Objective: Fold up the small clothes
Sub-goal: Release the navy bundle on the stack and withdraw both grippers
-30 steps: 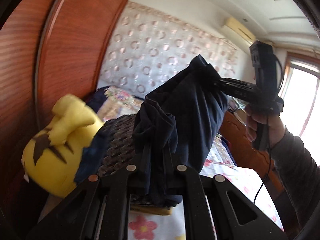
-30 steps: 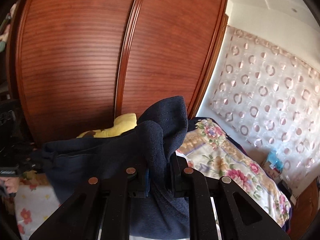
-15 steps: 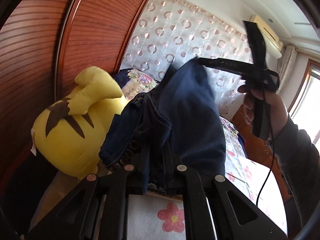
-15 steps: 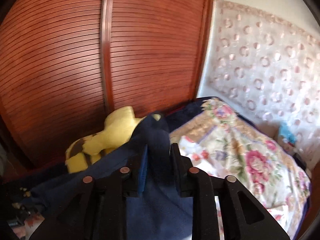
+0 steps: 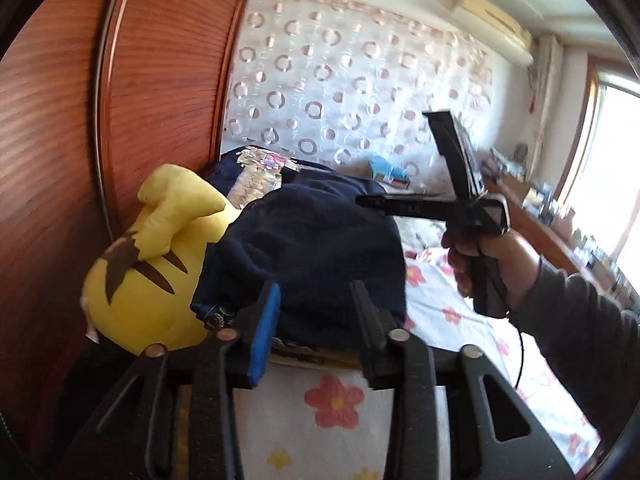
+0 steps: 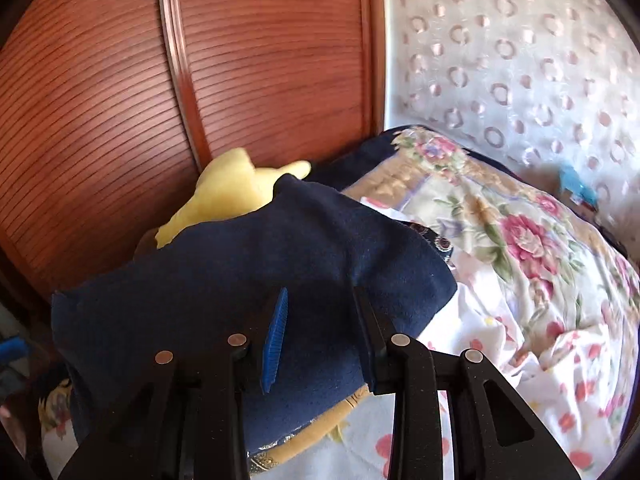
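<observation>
A folded navy blue garment point(image 5: 316, 256) lies on a pile on the bed, against a yellow plush toy point(image 5: 148, 272). My left gripper point(image 5: 316, 296) is open just in front of the garment, with nothing between its fingers. My right gripper point(image 6: 320, 304) is open right above the same garment point(image 6: 256, 276), also empty. The right gripper also shows in the left wrist view point(image 5: 372, 201), hand-held, tip at the garment's far right edge.
A brown wooden slatted wardrobe point(image 6: 224, 64) stands behind the toy. A floral quilt point(image 6: 516, 232) is heaped to the right. The bed sheet point(image 5: 336, 404) is white with flowers. A yellow patterned cloth point(image 6: 316, 428) lies under the garment.
Both grippers held the navy garment up and shut; they lowered it onto the pile beside the plush toy and opened, letting it go.
</observation>
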`<state>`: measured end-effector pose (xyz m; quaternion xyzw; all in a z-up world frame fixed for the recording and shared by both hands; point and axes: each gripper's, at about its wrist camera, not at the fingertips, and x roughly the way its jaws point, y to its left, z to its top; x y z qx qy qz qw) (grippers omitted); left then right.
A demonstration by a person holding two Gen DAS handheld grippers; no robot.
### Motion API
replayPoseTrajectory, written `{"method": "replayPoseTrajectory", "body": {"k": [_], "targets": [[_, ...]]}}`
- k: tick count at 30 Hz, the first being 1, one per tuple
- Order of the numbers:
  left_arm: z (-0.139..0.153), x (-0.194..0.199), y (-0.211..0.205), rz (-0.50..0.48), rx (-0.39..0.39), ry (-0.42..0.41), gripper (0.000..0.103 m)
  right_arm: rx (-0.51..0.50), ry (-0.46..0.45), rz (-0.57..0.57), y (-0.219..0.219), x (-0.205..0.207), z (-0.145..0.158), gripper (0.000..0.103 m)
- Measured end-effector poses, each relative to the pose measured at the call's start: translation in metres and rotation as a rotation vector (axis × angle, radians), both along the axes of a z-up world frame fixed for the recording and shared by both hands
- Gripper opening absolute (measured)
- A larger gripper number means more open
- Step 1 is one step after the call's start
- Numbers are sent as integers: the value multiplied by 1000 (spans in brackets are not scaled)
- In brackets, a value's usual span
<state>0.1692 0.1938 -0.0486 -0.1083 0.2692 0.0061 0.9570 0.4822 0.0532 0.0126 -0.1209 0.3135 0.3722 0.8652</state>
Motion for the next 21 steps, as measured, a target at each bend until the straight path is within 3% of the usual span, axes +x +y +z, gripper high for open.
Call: {"method": "replayPoseTrajectory", "body": {"k": [4, 6, 10, 13, 16, 21], "targets": [[12, -14, -23, -28, 51, -21, 38, 68, -39, -37, -32, -39, 25, 33], [17, -21, -34, -31, 64, -18, 38, 98, -104, -40, -62, -76, 32, 33], [25, -33, -60, -60, 94, -21, 38, 136, -148, -90, -116, -138, 44, 34], [27, -42, -81, -62, 144, -20, 38, 157, -181, -145, -152, -186, 47, 50], [28, -48, -101, -87, 164, -22, 38, 196, -193, -215, -187, -235, 47, 60], [28, -57, -131, -161, 140, -13, 38, 199, -212, -309, -224, -302, 43, 61]]}}
